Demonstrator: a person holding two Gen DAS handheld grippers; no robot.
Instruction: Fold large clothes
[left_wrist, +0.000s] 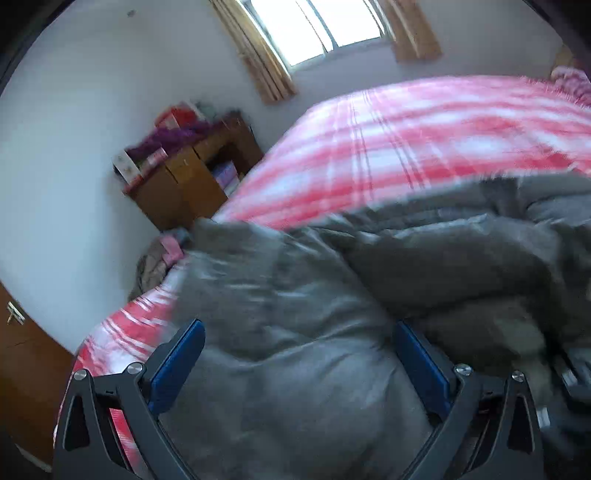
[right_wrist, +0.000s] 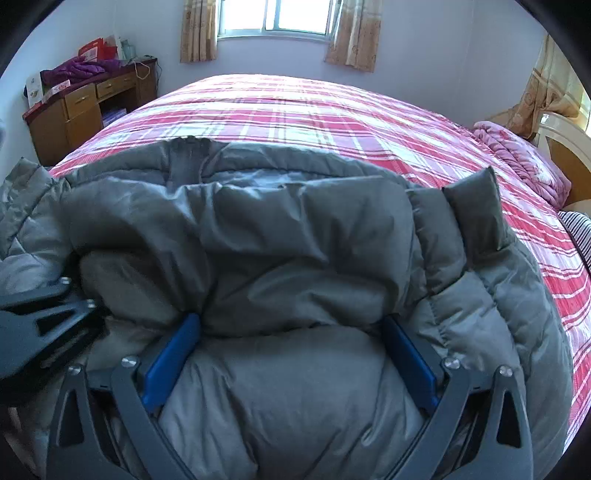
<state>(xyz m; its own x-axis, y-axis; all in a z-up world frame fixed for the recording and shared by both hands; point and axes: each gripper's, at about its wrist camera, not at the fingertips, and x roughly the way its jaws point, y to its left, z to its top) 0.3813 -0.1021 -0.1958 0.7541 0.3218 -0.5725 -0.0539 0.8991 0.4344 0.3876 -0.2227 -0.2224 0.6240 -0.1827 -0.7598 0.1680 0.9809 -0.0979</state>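
Across the lower half of both wrist views lies a grey padded jacket (right_wrist: 295, 243), heaped in thick quilted folds on a bed with a red-and-white checked cover (right_wrist: 332, 110). One of its folds bulges up between the blue pads of each tool.

No writing can be read. At the upper left of the right wrist view a wooden desk (right_wrist: 85, 107) carries a purple garment (right_wrist: 79, 70), a red box (right_wrist: 94, 50) and a white carton (right_wrist: 35, 88); these bear printing, but it is too small to make out. The left wrist view is smeared by motion blur, so the jacket's stitching and the desk clutter there are soft shapes only.

The jacket's overall shape is hard to judge: its near part runs off the bottom of both frames, and which part is sleeve, hood or body cannot be told. A stiff flap stands up at its right side in the right wrist view. At the far right of that view a pink crumpled blanket (right_wrist: 517, 155) and a striped cloth (right_wrist: 576, 229) are cut off by the lens edge. A window (right_wrist: 277, 16) with beige curtains is blown out by daylight.

The right gripper (right_wrist: 291, 325) points down onto the jacket, its jaws spread wide with padding swelling between them; the pads flank the fabric rather than pinch it. The left gripper (left_wrist: 299, 332) is likewise spread wide over the jacket, tilted downward. Its dark frame also shows at the left edge of the right wrist view, close beside the right tool. No hand is visible.
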